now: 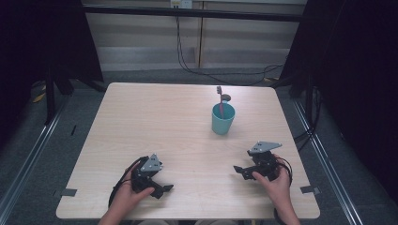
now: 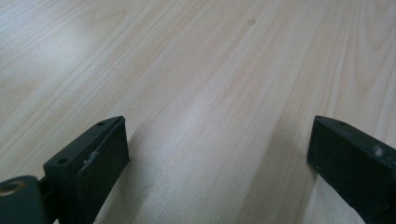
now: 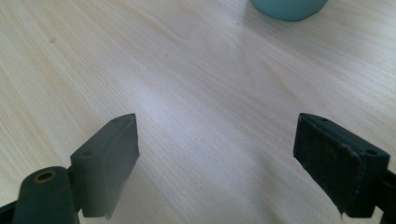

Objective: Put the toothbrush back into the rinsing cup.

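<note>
High view: the table (image 1: 141, 112) is bare pale wood apart from one teal cup (image 1: 223, 119) standing upright toward the far right, with a toothbrush (image 1: 220, 101) propped in it, bristle head up and handle leaning against the rim. That lean is simply how a long thin thing settles in a round cup, and it leaves the upper part of the handle free above the rim, which looks like the natural place to take hold

Both hands rest low at the near edge. The left gripper (image 1: 162, 189) sits at the near left, well apart from the cup, its tips pointing toward the middle of the table. The right gripper (image 1: 240, 169) sits at the near right, nearer the cup but apart from it, tips also turned inward

Left gripper view: the two black jaws stand wide apart with nothing but wood grain between them, so this gripper (image 2: 219, 149) is spread and empty

Right gripper view: the jaws are likewise parted wide over bare wood, gripper (image 3: 217, 144) empty, and the base of the cup (image 3: 288, 8) peeks in at the top edge, ahead and a little right. I judge this a resting pose with both tools ready; the right one seems better placed to reach the toothbrush, being on the cup's side
</note>
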Action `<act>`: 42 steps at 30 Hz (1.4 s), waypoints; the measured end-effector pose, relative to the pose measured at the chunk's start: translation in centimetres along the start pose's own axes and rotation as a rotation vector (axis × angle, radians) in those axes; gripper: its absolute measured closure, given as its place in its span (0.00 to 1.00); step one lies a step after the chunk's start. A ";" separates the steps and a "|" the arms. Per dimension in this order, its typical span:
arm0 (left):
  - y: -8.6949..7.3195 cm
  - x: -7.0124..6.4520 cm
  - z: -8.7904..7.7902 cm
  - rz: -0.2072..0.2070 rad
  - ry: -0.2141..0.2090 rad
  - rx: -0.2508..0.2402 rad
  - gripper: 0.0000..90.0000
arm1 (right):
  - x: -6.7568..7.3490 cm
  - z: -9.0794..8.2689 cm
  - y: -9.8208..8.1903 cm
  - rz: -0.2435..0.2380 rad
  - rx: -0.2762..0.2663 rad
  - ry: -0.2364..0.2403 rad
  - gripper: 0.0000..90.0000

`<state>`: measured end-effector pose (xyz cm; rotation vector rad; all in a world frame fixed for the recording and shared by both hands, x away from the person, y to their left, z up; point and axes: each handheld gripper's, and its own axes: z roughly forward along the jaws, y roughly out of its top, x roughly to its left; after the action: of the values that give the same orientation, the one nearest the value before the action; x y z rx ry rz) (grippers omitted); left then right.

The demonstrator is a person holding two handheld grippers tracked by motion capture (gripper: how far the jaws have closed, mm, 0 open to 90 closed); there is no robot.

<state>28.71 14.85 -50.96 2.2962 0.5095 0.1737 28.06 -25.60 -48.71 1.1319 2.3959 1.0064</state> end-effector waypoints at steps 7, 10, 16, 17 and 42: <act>0.0 0.0 0.0 0.000 0.000 0.000 0.06 | 0.0 0.0 -0.8 -0.001 0.007 -0.006 0.16; 0.0 0.0 0.0 0.000 0.000 0.001 0.06 | -0.2 -0.1 -1.2 -0.006 0.011 -0.014 0.16; 0.0 0.0 0.0 0.001 0.001 0.002 0.06 | -0.4 -0.4 -1.9 0.010 0.012 -0.022 0.16; 0.0 0.0 0.0 0.001 0.001 0.004 0.06 | -0.5 -0.5 -2.0 0.006 0.009 -0.020 0.16; 0.0 0.0 0.0 0.001 0.001 0.001 0.06 | -1.1 -0.9 -4.3 0.015 -0.020 -0.010 0.15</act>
<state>28.71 14.85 -50.96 2.2970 0.5091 0.1751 25.94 -28.80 -51.12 1.1474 2.3680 1.0251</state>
